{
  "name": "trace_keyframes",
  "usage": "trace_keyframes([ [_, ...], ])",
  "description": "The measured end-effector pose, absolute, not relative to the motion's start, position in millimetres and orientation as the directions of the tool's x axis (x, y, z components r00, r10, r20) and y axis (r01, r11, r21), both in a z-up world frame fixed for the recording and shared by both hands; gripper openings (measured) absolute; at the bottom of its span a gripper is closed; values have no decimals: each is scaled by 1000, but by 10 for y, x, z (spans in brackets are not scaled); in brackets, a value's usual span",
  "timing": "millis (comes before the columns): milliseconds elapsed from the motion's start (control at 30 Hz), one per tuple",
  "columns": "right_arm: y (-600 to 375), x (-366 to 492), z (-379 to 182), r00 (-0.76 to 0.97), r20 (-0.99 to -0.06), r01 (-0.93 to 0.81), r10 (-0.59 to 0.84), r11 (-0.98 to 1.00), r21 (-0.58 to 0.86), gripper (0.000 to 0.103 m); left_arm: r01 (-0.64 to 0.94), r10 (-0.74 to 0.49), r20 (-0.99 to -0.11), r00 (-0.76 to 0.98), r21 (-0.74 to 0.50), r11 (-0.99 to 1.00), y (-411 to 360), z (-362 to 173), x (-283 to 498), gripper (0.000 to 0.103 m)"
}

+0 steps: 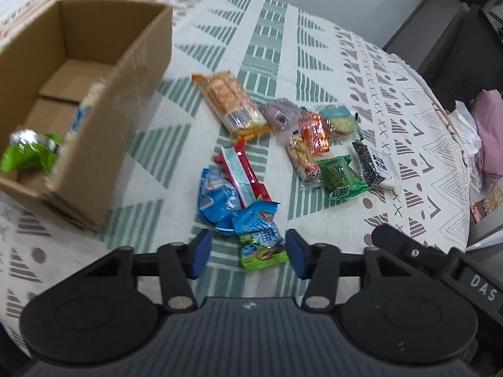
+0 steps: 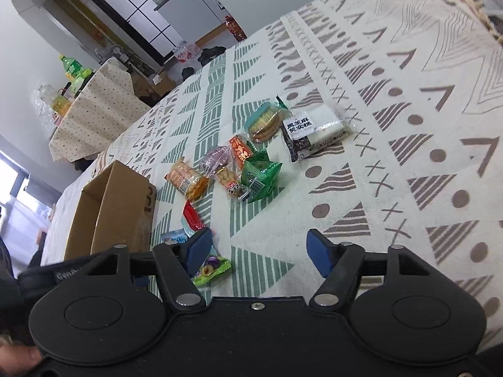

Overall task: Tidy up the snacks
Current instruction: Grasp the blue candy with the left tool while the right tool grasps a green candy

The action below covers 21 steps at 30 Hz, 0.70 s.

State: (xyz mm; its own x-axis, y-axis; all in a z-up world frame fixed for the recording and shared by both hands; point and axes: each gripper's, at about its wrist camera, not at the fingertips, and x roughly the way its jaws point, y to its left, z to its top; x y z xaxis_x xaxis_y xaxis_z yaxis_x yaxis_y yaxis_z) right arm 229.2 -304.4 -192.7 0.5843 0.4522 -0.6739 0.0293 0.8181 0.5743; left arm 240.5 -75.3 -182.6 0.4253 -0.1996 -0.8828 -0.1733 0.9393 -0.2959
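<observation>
A brown cardboard box (image 1: 103, 132) stands at the left with a green packet (image 1: 28, 154) and a white-blue packet inside. Loose snacks lie on the patterned tablecloth (image 1: 283, 47): an orange cracker pack (image 1: 232, 102), a red and light-blue bar (image 1: 242, 172), blue packets (image 1: 217, 201), a green packet (image 1: 341, 177) and a black-and-white packet (image 1: 374, 163). My left gripper (image 1: 248, 253) is open, its jaws on either side of a blue-green fruit packet (image 1: 261, 245). My right gripper (image 2: 259, 249) is open and empty above the cloth, with the snack pile (image 2: 239, 163) ahead and the box (image 2: 113, 210) to its left.
The right gripper's black body (image 1: 440, 260) shows at the left wrist view's lower right. A second covered table (image 2: 94, 110) with bottles stands in the background. The table edge (image 1: 452, 132) curves along the right, with pink cloth beyond it.
</observation>
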Motion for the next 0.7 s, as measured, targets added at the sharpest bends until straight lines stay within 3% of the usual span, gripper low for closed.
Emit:
trace_keyframes([
  [300, -3089, 2547, -2116, 587, -644, 36, 490, 779, 625, 62, -254, -197, -903, 382, -307, 917, -895, -2103, 2556, 42],
  [467, -3111, 2695, -2205, 590, -640, 37, 492, 776, 630, 62, -291, -152, -912, 380, -274, 917, -965, -2089, 2639, 33],
  [700, -3046, 2885, -2276, 580, -647, 35, 496, 778, 627, 62, -286, -162, -901, 402, -291, 913, -990, -1997, 2648, 31],
])
